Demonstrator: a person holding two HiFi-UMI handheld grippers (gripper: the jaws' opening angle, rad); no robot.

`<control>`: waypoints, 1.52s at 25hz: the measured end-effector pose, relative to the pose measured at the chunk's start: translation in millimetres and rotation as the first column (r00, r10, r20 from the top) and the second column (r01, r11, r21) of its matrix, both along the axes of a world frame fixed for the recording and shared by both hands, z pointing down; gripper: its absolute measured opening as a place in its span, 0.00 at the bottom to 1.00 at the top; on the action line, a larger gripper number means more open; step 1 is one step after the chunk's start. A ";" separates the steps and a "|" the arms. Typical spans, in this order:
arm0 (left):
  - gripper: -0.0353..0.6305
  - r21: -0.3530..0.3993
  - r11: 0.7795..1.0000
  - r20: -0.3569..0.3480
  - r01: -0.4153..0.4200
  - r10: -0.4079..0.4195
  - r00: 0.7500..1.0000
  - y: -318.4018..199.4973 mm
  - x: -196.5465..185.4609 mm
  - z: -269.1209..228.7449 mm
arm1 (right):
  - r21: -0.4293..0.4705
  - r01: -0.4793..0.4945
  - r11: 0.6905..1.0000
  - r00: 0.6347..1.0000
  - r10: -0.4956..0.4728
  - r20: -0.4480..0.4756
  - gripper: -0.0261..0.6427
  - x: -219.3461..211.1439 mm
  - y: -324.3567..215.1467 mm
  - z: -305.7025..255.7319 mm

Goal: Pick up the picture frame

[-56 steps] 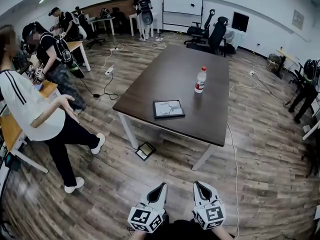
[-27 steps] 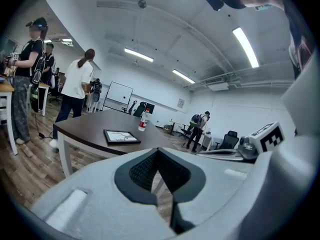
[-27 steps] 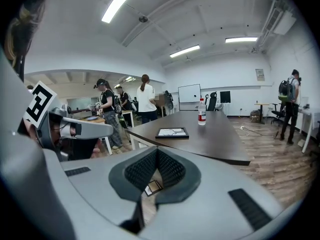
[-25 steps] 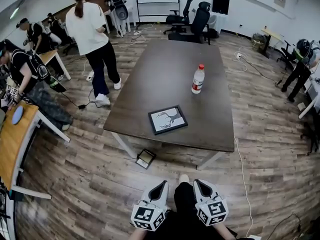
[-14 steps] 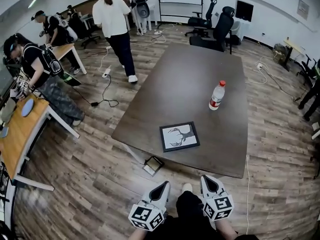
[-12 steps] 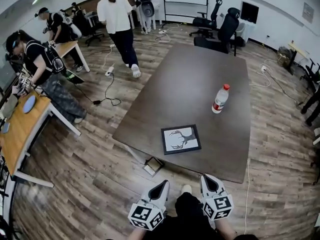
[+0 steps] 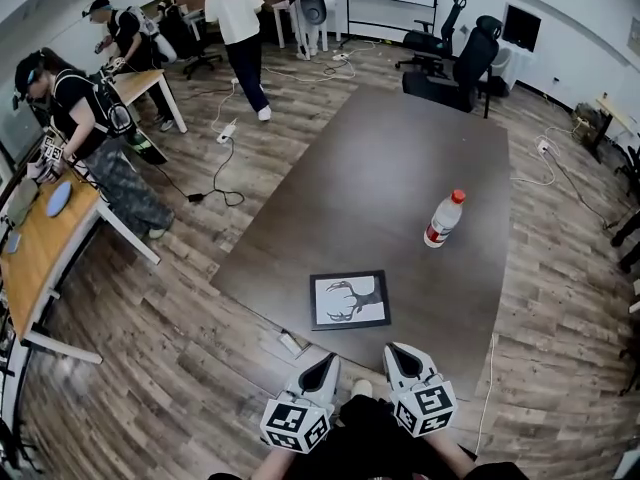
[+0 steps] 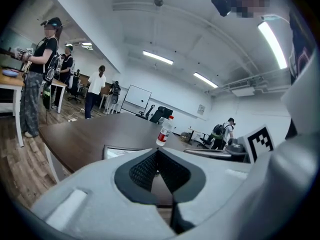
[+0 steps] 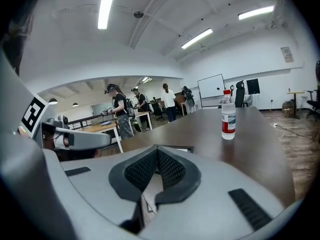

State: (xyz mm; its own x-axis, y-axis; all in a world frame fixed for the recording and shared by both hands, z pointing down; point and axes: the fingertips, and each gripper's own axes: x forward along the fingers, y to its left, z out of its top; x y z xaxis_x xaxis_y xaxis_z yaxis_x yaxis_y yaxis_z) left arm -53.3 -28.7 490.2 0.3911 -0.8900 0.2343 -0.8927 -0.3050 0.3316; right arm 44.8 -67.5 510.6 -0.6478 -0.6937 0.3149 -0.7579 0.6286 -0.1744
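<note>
A black picture frame (image 7: 349,300) with a deer-antler drawing lies flat near the front edge of the dark brown table (image 7: 380,168). My left gripper (image 7: 325,361) and right gripper (image 7: 397,352) hover side by side just short of that edge, both shut and empty. The frame lies just beyond them and touches neither. In the left gripper view the shut left gripper (image 8: 157,152) points across the table, with the frame's (image 8: 117,151) edge low at the left. In the right gripper view the shut right gripper (image 9: 157,149) has the frame (image 9: 186,148) just beyond it.
A clear water bottle (image 7: 443,219) with a red cap stands upright on the table, right of the frame and farther back. A small object (image 7: 289,343) lies on the wooden floor by the table's front left corner. People work at an orange desk (image 7: 35,258) at the left. Office chairs (image 7: 470,58) stand at the back.
I have come closer to the table, so the frame now lies just ahead of both grippers. The person in white has walked off toward the back. Both grippers stayed shut.
</note>
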 end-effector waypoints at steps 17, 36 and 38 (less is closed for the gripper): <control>0.06 -0.050 0.996 0.028 0.067 -0.066 0.997 -51.9 13.9 18.6 | -0.052 0.065 0.996 0.996 -0.062 0.071 0.05 7.6 -42.7 7.6; 0.07 -0.302 0.953 0.061 0.032 -0.014 0.998 -106.9 -35.7 65.7 | -0.123 -0.053 0.991 0.998 0.057 0.025 0.05 -14.3 -97.1 24.6; 0.07 -0.308 0.950 0.079 0.052 -0.029 0.996 -115.8 -45.6 67.9 | -0.140 -0.067 0.988 0.998 0.069 0.008 0.12 -17.3 -103.8 30.3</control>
